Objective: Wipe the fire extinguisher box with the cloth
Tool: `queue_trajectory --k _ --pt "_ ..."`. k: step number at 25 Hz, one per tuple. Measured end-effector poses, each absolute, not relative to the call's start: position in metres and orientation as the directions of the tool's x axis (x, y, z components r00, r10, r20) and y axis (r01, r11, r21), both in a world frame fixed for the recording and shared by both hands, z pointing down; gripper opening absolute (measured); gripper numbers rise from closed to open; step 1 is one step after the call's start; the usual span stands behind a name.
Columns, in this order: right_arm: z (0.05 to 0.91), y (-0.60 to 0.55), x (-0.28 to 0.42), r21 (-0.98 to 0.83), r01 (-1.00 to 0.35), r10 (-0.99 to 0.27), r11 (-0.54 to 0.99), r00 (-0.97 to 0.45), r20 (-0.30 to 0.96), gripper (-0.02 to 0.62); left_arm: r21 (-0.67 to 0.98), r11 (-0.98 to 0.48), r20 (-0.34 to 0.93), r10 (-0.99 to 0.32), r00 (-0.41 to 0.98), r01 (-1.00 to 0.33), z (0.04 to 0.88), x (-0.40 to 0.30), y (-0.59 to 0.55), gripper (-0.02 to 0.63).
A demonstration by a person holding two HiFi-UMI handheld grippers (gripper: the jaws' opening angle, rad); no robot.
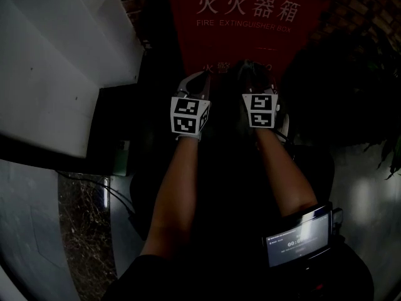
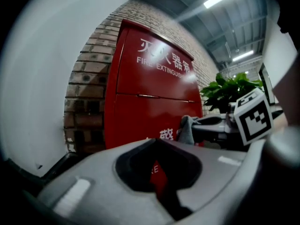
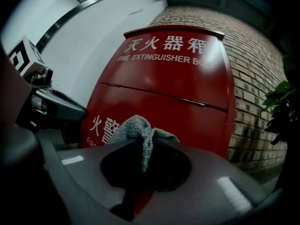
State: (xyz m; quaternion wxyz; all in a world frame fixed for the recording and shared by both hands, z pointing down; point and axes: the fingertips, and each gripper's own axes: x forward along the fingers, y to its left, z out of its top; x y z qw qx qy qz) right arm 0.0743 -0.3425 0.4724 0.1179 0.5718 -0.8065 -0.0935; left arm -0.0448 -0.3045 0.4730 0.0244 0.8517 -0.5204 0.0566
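Before the fire extinguisher box (image 3: pixel 178 78), the right claw (image 3: pixel 143 143) is pinching the soft, likely light cloth (image 3: pixel 135 125) by a bunched fold, while the left claw (image 2: pixel 157 146) is idling clenched, empty.

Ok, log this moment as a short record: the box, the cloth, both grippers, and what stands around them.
fire extinguisher box: red, shut, against the brick wall
cloth: grey, bunched, pinched in the right gripper
cloth touching box: cannot tell
left gripper: jaws together, nothing between them, pointed at the box's lower front
gripper positions: side by side in front of the box
plant: green, to the box's right
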Motion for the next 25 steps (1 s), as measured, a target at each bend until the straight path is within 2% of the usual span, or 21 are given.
queue_trajectory --k 9,15,21,25 --pt "0.477 -0.348 0.141 0.285 -0.937 -0.979 0.202 -0.181 0.098 0.043 -0.032 -0.506 0.168 -0.853 0.494 -0.862 0.487 -0.028 -0.297 0.003" --pt "0.487 -0.349 0.198 0.224 -0.973 -0.992 0.048 -0.021 0.122 0.043 -0.034 -0.492 0.159 -0.862 0.481 -0.87 0.484 -0.035 -0.298 0.003" --pt "0.481 -0.334 0.138 0.194 -0.964 -0.982 0.18 -0.166 0.089 0.043 -0.057 -0.494 0.15 -0.863 0.482 -0.867 0.476 -0.045 -0.293 0.003" --pt "0.472 -0.322 0.079 0.165 -0.941 -0.955 0.296 -0.289 0.061 0.043 -0.133 -0.503 0.106 -0.864 0.492 -0.854 0.437 -0.055 -0.29 0.003"
